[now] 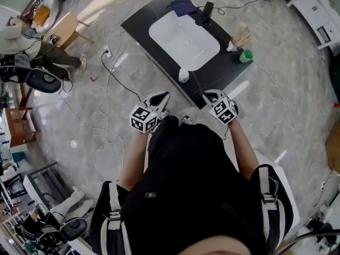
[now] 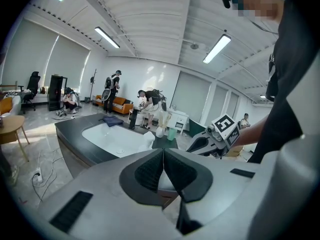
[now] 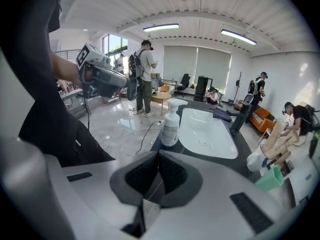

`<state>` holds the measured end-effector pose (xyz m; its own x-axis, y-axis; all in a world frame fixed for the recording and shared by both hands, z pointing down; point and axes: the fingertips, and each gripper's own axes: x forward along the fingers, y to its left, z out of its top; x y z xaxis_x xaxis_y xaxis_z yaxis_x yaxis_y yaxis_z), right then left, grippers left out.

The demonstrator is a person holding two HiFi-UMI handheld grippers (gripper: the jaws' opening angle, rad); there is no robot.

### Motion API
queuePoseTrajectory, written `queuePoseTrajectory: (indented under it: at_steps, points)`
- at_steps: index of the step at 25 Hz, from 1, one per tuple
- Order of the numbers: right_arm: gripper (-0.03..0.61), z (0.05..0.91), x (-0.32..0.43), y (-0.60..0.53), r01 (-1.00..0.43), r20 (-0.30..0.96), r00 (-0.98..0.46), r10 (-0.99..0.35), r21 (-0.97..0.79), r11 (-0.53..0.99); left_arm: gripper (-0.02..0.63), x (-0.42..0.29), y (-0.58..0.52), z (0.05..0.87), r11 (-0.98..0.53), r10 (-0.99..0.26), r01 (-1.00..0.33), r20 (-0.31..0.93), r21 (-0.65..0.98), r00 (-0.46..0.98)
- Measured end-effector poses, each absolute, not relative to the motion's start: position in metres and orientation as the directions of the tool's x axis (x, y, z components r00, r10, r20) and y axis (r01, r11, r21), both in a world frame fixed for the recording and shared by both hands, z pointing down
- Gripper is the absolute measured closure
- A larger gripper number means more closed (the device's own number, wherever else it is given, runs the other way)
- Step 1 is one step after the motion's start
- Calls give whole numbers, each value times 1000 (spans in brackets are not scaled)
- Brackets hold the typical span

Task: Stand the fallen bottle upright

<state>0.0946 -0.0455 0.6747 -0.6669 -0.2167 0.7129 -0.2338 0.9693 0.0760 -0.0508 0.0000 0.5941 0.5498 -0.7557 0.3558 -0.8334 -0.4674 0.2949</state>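
A white pump bottle (image 1: 183,76) stands upright at the near edge of the black counter (image 1: 143,23), beside the white sink (image 1: 183,39). The right gripper view shows the pump bottle (image 3: 170,123) upright with its label facing me; in the left gripper view only the top of the pump bottle (image 2: 148,140) peeks over the jaws. My left gripper (image 1: 162,98) and right gripper (image 1: 210,95) hover short of the counter's near edge, either side of the bottle and apart from it. Both are shut with nothing between them: left gripper (image 2: 163,152), right gripper (image 3: 158,154).
A black faucet (image 1: 206,13) and a dark blue cloth (image 1: 183,5) sit at the sink's far end. A green cup (image 1: 245,56) and a wooden holder (image 1: 241,36) stand at the counter's right end. Cables and a power strip (image 1: 106,52) lie on the marble floor to the left. People stand and sit around the room.
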Motion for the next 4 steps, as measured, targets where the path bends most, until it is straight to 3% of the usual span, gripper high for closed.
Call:
queuePoseTrajectory:
  at_steps: [4]
  points:
    - [517,677,92,-45,-223,716,-666,-207,73,972,597,-51,0,597,-461,-754,-836,367,297,545]
